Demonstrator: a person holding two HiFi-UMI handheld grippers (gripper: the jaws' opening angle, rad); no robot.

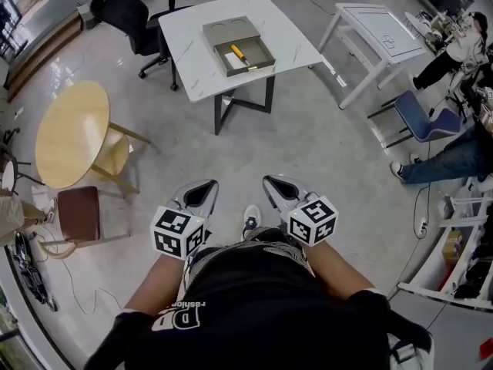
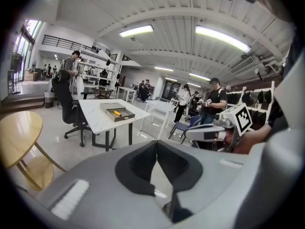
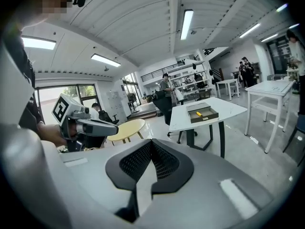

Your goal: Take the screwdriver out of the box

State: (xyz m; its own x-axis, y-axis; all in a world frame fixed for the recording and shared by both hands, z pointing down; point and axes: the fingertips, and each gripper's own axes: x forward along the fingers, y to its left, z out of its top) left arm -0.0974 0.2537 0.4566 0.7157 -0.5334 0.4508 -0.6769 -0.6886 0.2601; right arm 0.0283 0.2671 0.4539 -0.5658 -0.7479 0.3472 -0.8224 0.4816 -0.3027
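While the person stands well back from the task, the left gripper (image 2: 156, 143) has its two fingers pushed together at the tips, and nothing is between them; the right gripper (image 3: 151, 141) is the same, closed tip to tip and holding nothing. Both grippers are held low, close to the person's tummy, side by side but not touching; they point forward, over the grey floor (image 1: 308, 141). Each one has a cube with black and white squares on it; the left cube (image 1: 179, 232) and the right cube (image 1: 313, 219) sit just in front of the person's black shirt (image 1: 254, 314); a shoe (image 1: 251, 220) peeks out between them.

Far ahead of the fingers stands a white table (image 1: 192, 29) with dark legs; on top of it lies the box (image 1: 228, 29), open; the screwdriver (image 1: 243, 58) lies inside the box, in the half nearer the person; its handle is yellow. Neither gripper is near it. From the left gripper view the box looks small and far away, a little to the left; from the right gripper view it is off to the right.

A black chair (image 1: 123, 10) on wheels stands just left of the white table; nearer, on the left, is a round wooden table (image 1: 69, 133), with a brown chair (image 1: 78, 213) beside it. On the right is another white table (image 1: 370, 25); a blue chair (image 1: 420, 118) stands near it; some people sit or stand at the right edge of the room.
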